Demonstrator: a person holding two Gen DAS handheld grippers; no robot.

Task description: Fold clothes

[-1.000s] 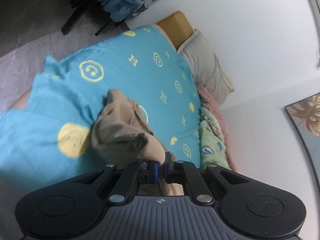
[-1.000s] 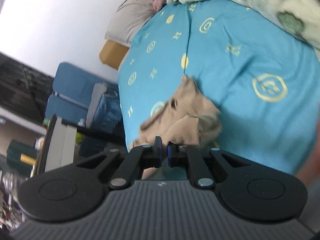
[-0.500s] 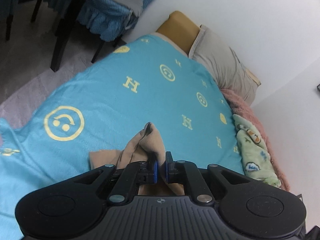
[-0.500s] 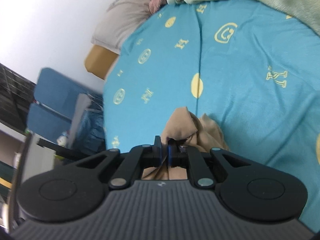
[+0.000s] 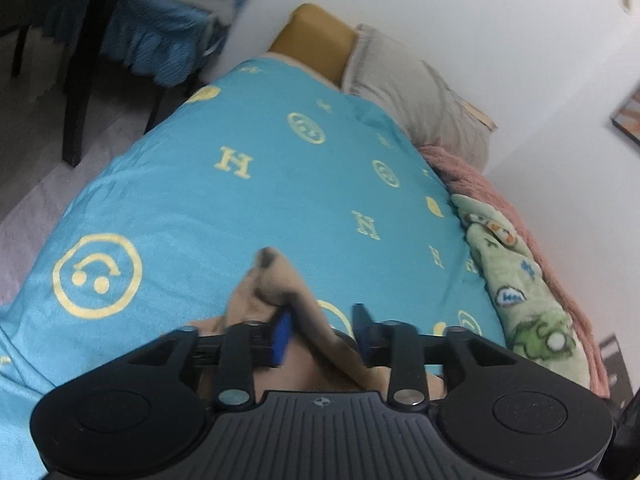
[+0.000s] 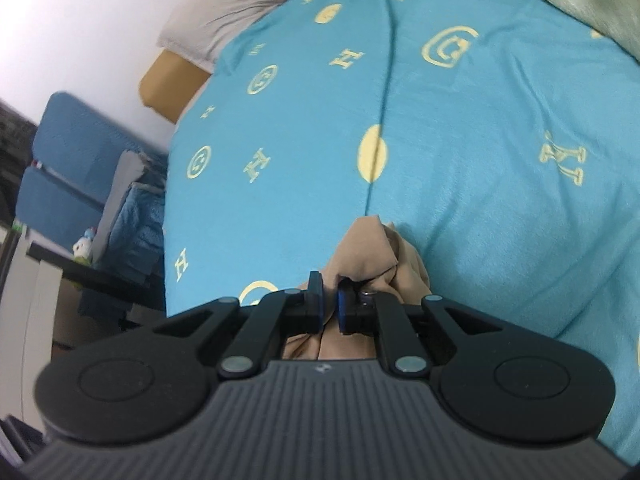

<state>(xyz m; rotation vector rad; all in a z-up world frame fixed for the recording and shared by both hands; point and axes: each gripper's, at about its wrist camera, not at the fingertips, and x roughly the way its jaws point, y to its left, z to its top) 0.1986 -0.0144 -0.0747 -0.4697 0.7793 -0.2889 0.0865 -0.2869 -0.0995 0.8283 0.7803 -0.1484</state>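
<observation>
- Tan garment [image 5: 280,292] lies bunched on the blue bedspread [image 5: 240,208], at its near edge, right under both of your grippers.
- Your left gripper [image 5: 322,334] has its jaws well apart. A raised fold of the garment stands between them, against the left blue pad; the right pad is clear of the cloth, so nothing is pinched.
- Your right gripper [image 6: 330,306] has its jaws nearly together, with only a narrow gap, and a fold of the garment [image 6: 372,256] is caught between the blue pads.
- In the right wrist view the cloth rises in a crumpled peak just beyond the fingertips and spills to the right of them.
- The bedspread [image 6: 460,128] carries yellow smileys and H marks; a seam runs from the far side toward the garment.
- At the far end of the bed a grey pillow [image 5: 416,88] leans against a tan headboard [image 5: 316,36].
- Along the right side, in the left wrist view, a green printed blanket [image 5: 516,280] lies on a pink one [image 5: 472,176], next to the white wall.
- Far left, off the bed, a dark chair [image 5: 92,40] with a blue cushion stands on the floor.
- A framed picture [image 5: 628,120] hangs on the wall at the right edge.
</observation>
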